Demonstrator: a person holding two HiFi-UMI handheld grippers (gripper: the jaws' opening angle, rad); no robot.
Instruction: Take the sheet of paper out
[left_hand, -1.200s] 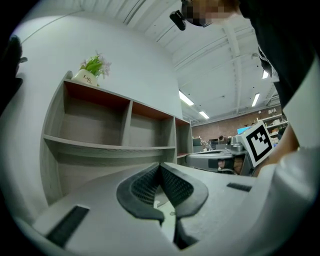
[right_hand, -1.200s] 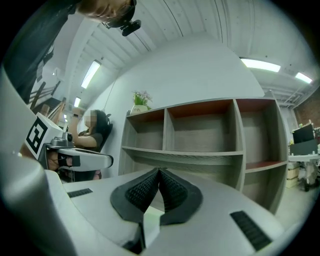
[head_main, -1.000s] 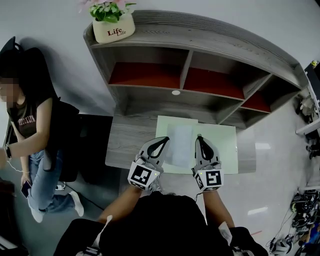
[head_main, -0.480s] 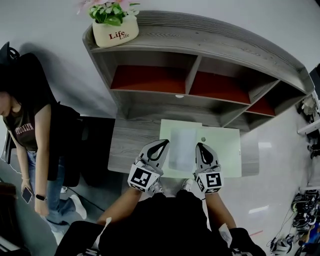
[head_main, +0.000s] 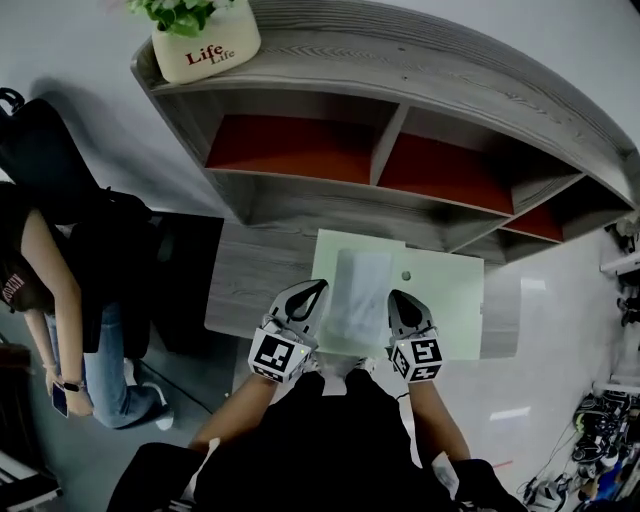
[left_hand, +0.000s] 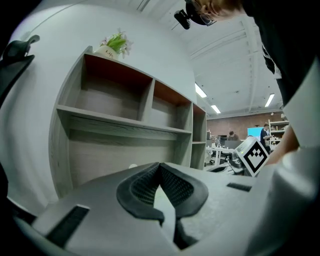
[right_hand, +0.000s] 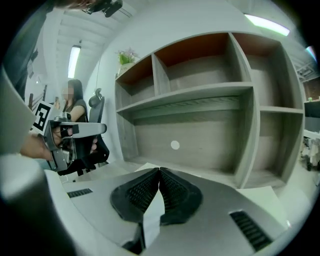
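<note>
One sheet of paper (head_main: 357, 290): lay on the pale green mat (head_main: 450, 300) atop the grey desk (head_main: 250, 285).
Left gripper (head_main: 321, 286): closed tip to tip, beside the sheet's left edge.
Right gripper (head_main: 393, 295): closed tip to tip, beside its right edge.

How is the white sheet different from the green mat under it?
The white sheet is narrow and whitish; the green mat is pale green and far wider. The sheet lies on top; the mat rests on the desk. Both lie flat.
</note>
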